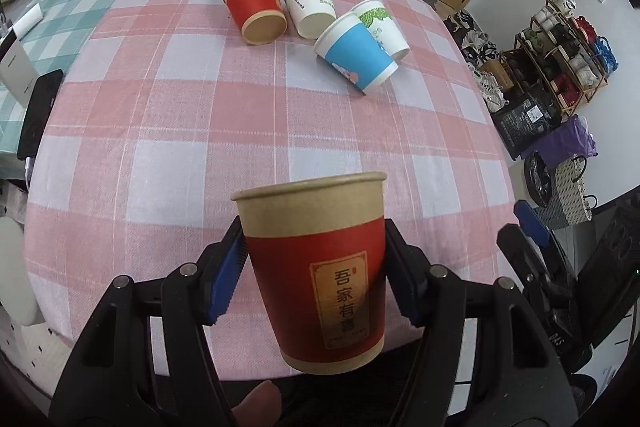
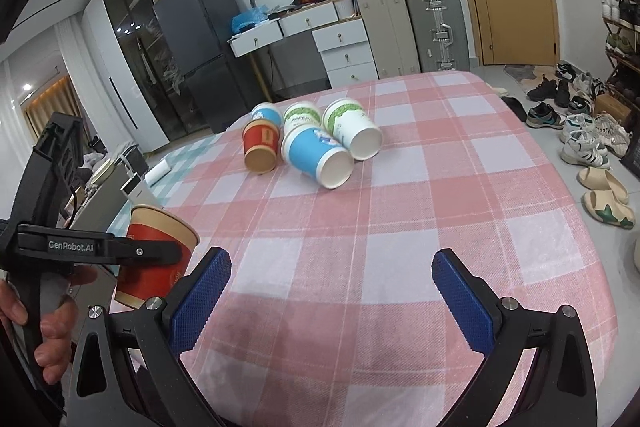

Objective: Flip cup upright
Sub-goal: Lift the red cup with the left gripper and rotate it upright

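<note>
My left gripper [image 1: 314,255] is shut on a red and brown paper cup [image 1: 320,275], held upright with its rim up, above the near edge of the pink checked table [image 1: 200,115]. The same cup [image 2: 160,251] shows at the left of the right wrist view, in the left gripper [image 2: 100,249]. My right gripper [image 2: 330,275] is open and empty over the near part of the table [image 2: 400,219]. Several cups lie on their sides at the far end: a red one [image 1: 256,7], a blue one [image 1: 356,53], white and green ones [image 1: 310,3].
A second table with a green checked cloth [image 1: 48,27] stands to the left, with a phone [image 1: 38,115] on it. Suitcases [image 2: 408,27], drawers [image 2: 344,43] and a fridge [image 2: 200,47] stand behind. Shoes [image 2: 580,131] lie on the floor to the right.
</note>
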{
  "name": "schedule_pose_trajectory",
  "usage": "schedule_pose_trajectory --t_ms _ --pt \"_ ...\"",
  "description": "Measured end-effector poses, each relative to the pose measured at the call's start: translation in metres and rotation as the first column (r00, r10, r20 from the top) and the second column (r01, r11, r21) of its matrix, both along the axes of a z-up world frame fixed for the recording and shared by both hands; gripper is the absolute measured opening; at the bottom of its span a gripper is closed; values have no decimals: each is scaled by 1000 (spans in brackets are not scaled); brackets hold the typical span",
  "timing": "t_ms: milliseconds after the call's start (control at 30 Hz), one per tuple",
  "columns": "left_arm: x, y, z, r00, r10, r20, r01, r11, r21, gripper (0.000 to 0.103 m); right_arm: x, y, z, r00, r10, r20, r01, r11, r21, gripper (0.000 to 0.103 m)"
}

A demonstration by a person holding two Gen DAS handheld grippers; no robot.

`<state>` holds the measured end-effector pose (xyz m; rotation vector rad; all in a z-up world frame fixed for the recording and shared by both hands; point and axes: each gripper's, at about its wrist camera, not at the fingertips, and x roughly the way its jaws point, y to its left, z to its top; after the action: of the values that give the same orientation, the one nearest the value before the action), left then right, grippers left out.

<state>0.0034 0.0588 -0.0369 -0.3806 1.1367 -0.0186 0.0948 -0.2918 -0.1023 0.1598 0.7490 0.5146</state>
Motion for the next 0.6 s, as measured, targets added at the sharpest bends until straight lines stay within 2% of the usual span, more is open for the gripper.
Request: schedule_pose_trajectory --t_ms 300,600 --pt "-17 5 -34 998 3 -62 -4 1000 -15 62 -12 6 -9 999 8 -33 -9 1000 -22 103" --pt "-3 3 -60 994 -21 -108 21 1000 -2 63 -5 12 -15 999 10 -46 -11 999 -36 103"
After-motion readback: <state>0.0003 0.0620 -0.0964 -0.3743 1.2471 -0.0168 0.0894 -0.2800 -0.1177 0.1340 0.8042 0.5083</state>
